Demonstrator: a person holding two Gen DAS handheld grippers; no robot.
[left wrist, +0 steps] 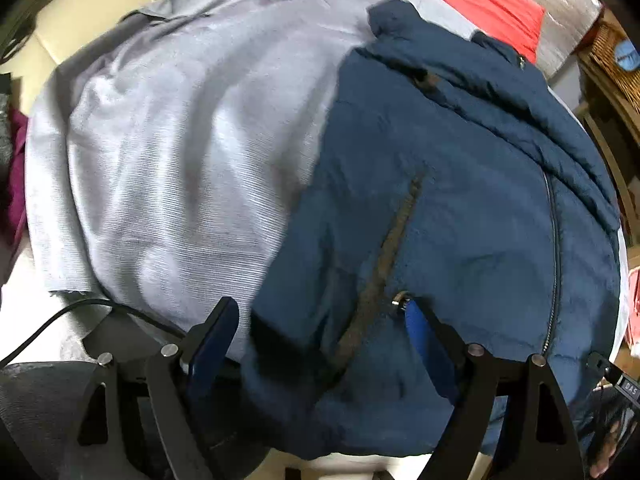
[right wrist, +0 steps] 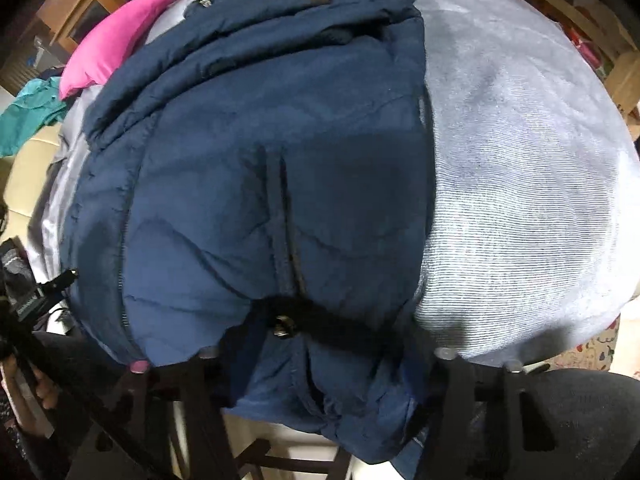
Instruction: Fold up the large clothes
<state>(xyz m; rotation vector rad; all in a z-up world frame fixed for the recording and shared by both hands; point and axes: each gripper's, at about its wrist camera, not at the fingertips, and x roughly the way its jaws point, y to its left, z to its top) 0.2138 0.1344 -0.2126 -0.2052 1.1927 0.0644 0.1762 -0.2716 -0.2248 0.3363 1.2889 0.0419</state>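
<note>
A navy padded jacket [left wrist: 460,208] is seen spread over a pale grey ribbed cover [left wrist: 168,160], with its hem hanging off the near edge at six o'clock in both views. It is puffy and quilted, with a long zip [left wrist: 554,240] curving along its three o'clock side in the left wrist view, a brown-trimmed slanted pocket [left wrist: 388,256] near the centre, and its collar bunched at twelve o'clock. A pink cushion [right wrist: 120,36] is seen beyond the jacket at ten o'clock in the right wrist view.

The garment is judged soft, bulky and fairly light; its smooth shell is likely to slide, and the filling to spring back against a crease. The hem corners are judged the best places to be taken hold of, where the layers are thinner.

The left hand-held gripper [left wrist: 320,328] is spread wide over the hem, with dark fabric lying between its fingers and no pinch visible. The right hand-held gripper [right wrist: 320,364] is largely covered by the bunched hem at six o'clock; fabric appears gathered between its fingers, but whether it is pinched cannot be told.
</note>
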